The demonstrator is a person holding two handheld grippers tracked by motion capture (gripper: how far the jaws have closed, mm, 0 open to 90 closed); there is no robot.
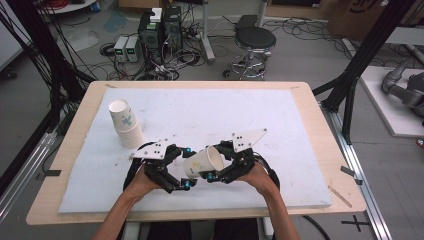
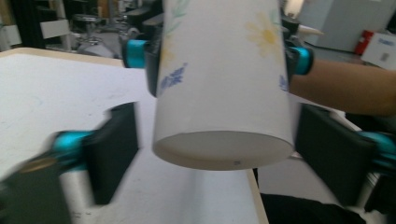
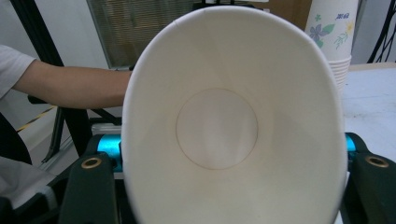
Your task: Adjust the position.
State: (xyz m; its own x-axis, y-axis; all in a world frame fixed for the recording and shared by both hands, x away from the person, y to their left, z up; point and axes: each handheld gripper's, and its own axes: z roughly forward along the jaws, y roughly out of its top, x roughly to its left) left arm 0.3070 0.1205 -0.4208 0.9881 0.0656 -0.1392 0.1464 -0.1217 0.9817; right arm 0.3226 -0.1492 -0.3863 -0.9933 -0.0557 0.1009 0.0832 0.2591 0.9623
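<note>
Paper cup (image 1: 204, 162) at lower centre of the frame is squeezed near its rim by the right gripper (image 1: 220, 165), lifted off the stack (image 1: 126, 123) at upper left, while the left gripper (image 1: 180, 167) spreads wide around its base, not yet gripping.

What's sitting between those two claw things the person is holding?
A paper cup, seen in the high view between the left gripper and the right gripper, which squeezes it near its rim.

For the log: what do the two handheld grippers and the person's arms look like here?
Both the left gripper and the right gripper are black frames with teal joints near the fingers. Each carries a grey three-cornered plate dotted with small holes on top, and brass-coloured fittings show in the right gripper view. The forearms are bare; a white short sleeve shows on one arm.
</note>
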